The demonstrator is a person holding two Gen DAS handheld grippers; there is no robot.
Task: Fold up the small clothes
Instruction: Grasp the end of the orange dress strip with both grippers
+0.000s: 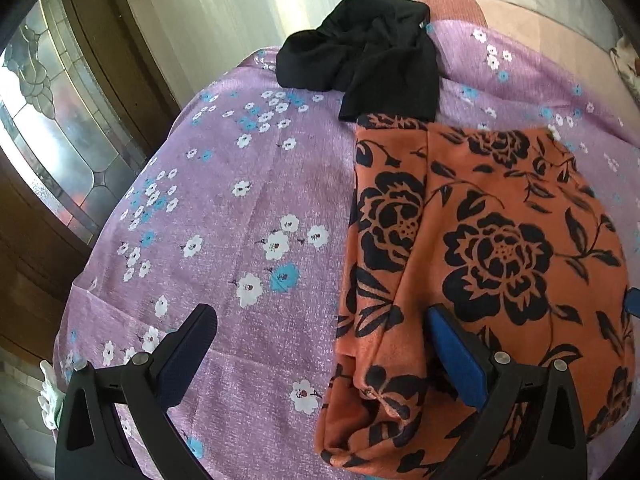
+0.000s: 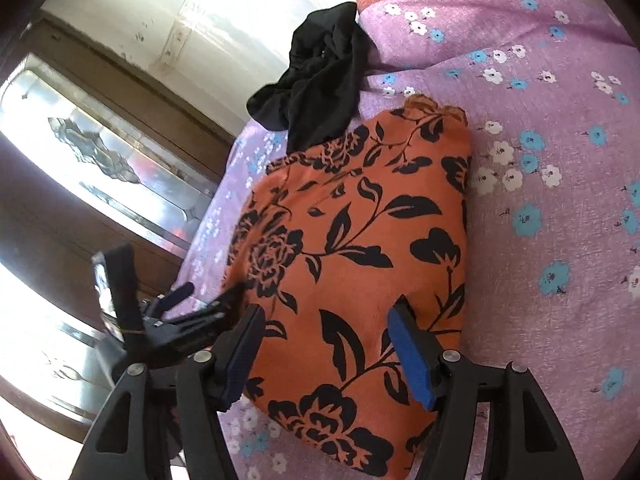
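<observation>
A folded orange garment with black flowers (image 1: 480,248) lies on the purple flowered sheet (image 1: 240,200). Beyond its far edge sits a crumpled black garment (image 1: 360,52). My left gripper (image 1: 320,316) is open and wide, low over the orange garment's near left edge; one finger is over the sheet, the other over the cloth. In the right wrist view the orange garment (image 2: 360,240) fills the middle and the black garment (image 2: 316,80) lies past it. My right gripper (image 2: 328,312) is open over the garment's near end, nothing pinched. The left gripper (image 2: 204,300) shows at its left.
The sheet (image 2: 540,160) covers a bed whose edge drops off at the left, beside a wooden door with patterned glass (image 1: 52,120). A peach blanket (image 1: 520,12) lies at the far end. Open sheet stretches left of the orange garment and to its right.
</observation>
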